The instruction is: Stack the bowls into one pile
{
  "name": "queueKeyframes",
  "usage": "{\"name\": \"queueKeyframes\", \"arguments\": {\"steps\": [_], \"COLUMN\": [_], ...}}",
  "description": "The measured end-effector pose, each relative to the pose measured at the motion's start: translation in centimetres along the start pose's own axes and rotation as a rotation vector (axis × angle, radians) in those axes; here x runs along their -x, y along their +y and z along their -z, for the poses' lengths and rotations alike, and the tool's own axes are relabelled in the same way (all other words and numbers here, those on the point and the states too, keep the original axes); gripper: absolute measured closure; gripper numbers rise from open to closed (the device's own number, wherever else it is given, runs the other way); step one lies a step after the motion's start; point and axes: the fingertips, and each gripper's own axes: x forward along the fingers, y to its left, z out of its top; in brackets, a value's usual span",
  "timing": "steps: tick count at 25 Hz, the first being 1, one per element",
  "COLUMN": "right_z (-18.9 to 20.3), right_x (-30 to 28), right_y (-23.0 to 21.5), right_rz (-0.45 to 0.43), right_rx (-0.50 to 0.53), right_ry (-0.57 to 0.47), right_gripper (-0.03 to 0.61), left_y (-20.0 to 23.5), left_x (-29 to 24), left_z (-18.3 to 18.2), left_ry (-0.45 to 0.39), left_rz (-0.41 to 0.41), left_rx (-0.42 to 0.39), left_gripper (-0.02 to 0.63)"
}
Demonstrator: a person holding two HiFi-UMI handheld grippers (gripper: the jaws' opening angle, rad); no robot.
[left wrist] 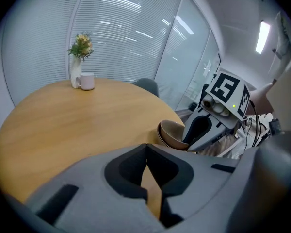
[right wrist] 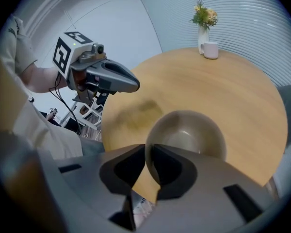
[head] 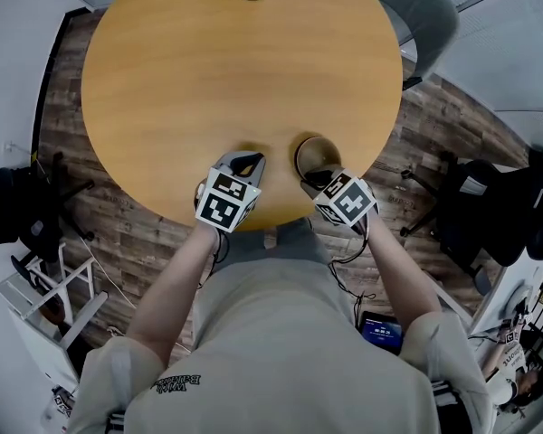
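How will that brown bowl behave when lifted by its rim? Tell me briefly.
Probably stiff: the bowl shows no flex where the right gripper pinches its rim. Its glossy inside suggests a slippery, perhaps breakable glaze. Gripped at one edge only, it may tilt downward.

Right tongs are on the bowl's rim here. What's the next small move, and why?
Probably ease the bowl down flat on the table and open the right tongs. They pinch its near rim, it looks tilted by the table's near edge, and no other loose bowl shows to stack. The left tongs are shut and empty.
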Motion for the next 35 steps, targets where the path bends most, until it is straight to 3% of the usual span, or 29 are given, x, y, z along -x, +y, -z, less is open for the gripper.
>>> {"name": "queueKeyframes", "arguments": {"steps": [10,19,28,35], "right_z": [1.7,0.5,-3.7,-11.0], "right_x": [-1.2,0.3,3.7,8.9], "right_y": [0.1,0.5,-0.1,-0.1], "right_rz": [-0.001,0.01,0.084,0.21], "right_rx": [0.012,0.03,0.016,0.089], "right_ry": [0.08,0.053,-0.099,-0.299], "right_gripper": [0.495,0.466,0.468,0.504], "left_y": [-0.7,-1.2,-1.2,0.2], "left_x": [-0.2,1.2,4.2,8.0], "left_z": [1.0,0.4,-3.3,-7.3], "left_ry": [0.016,-0.009,-0.081,-0.18], "left_rz": [0.023,0.019,-0.018,-0.075], "left_rx": [-0.01,-0.015,-0.017,-0.033], "left_gripper": [0.594,0.592,0.594,0.594]}}
